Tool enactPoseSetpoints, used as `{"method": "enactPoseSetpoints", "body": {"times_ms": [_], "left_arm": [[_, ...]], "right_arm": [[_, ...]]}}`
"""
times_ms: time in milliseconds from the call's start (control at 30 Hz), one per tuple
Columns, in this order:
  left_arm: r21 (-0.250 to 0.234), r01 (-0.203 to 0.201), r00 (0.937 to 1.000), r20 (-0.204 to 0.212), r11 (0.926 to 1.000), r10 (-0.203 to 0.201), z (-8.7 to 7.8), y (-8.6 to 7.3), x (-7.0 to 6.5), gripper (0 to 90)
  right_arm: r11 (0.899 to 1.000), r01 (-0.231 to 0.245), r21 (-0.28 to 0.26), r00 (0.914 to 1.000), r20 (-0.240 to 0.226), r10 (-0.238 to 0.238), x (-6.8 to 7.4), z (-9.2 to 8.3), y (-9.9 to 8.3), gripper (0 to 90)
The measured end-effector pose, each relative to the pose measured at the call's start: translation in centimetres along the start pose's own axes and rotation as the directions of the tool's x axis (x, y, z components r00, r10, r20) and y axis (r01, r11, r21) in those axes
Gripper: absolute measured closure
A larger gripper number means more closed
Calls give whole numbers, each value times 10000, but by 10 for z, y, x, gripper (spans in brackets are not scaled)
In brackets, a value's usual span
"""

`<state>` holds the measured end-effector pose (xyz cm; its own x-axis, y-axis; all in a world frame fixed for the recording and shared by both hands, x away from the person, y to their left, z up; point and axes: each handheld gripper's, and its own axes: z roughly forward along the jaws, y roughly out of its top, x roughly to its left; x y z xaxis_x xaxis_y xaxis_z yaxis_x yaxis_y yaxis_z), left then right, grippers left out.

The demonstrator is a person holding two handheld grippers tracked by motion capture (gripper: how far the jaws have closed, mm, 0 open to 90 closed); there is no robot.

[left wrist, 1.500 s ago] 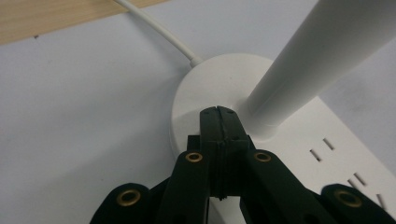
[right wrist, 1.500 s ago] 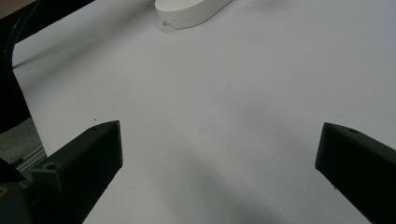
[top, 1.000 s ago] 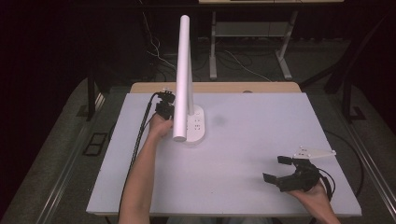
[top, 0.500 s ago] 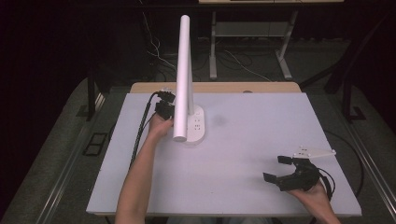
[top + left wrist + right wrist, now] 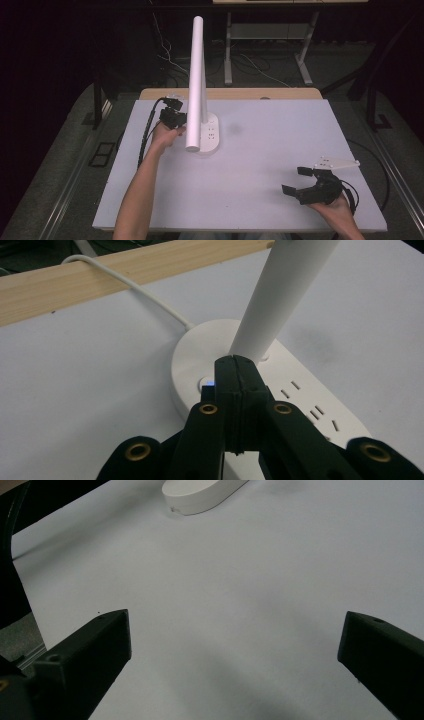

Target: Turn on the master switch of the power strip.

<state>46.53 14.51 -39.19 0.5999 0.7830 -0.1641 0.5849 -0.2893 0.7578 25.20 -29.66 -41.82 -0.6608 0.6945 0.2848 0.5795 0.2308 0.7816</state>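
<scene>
Left gripper (image 5: 235,375), jaws pressed together, tip at the lit button (image 5: 206,383) on the lamp base (image 5: 195,347): press straight down, avoid the stem (image 5: 280,295) at 1 o'clock. Right gripper (image 5: 304,181) rests with jaws wide apart at the table's (image 5: 260,165) 5 o'clock; keep it there.

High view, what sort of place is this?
Probably a lab or recording studio: a bare white table in a dark room, loose cables on the floor behind, and a metal desk frame at the back.

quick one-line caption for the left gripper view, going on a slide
Shut left gripper poised at the small lit button on the white lamp base, beside the lamp's stem.
</scene>
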Motion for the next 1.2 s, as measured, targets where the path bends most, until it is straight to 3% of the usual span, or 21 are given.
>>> {"method": "enactPoseSetpoints", "body": {"times_ms": [200,400,533,900,1200], "left_arm": [[-249,86,9998,207,9997,-81,-16,-5,2,881],[-584,367,9975,631,9976,-330,-34,-14,2,619],[-743,613,9928,1076,9954,-531,-46,-21,3,394],[-1154,680,9871,1520,9910,-500,-74,-44,-9,9],[-1204,458,9888,1470,9917,-278,-95,-65,-26,0]], "right_arm": [[10000,14,-7,10000,-10,-14,0,0,0,2],[10000,17,-22,10000,-15,-17,0,0,0,2],[10000,14,-43,10000,-22,-14,0,0,0,2],[9999,-29,-118,10000,-61,28,1,-2,0,2],[9998,71,-199,10000,-59,-72,3,-2,1,2]]}}
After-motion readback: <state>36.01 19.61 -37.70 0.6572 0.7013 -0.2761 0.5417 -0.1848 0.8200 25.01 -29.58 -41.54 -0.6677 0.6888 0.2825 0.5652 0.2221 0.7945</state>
